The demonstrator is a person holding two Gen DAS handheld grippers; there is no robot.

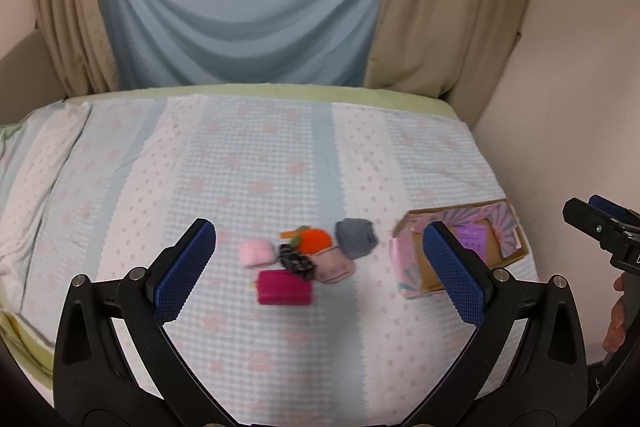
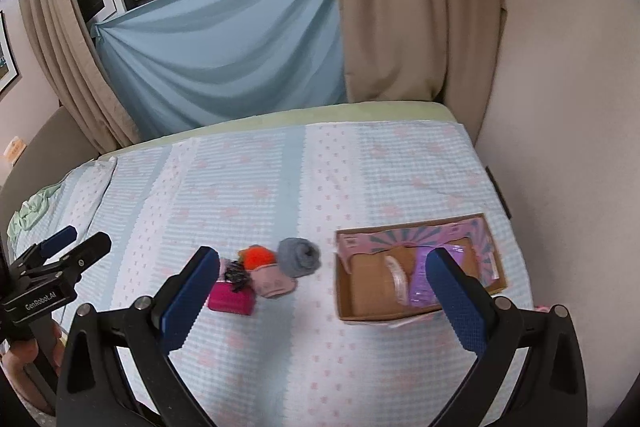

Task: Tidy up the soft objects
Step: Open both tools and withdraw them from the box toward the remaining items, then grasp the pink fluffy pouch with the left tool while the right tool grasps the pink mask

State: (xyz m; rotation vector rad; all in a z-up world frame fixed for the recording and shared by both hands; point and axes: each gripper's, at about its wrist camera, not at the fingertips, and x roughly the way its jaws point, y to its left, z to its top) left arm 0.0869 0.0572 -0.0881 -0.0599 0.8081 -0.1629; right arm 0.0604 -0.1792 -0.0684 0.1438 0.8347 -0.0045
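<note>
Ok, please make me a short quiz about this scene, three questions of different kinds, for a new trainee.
1. True or false: the left gripper holds the magenta block.
2. What lies nearest the cardboard box? A) grey roll B) pink puff C) black scrunchie
3. Fill in: the purple packet lies inside the ____.

Key: 1 false; 2 A; 3 box.

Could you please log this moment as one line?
left gripper: open, empty | right gripper: open, empty | soft pile: on bed | box: beside
</note>
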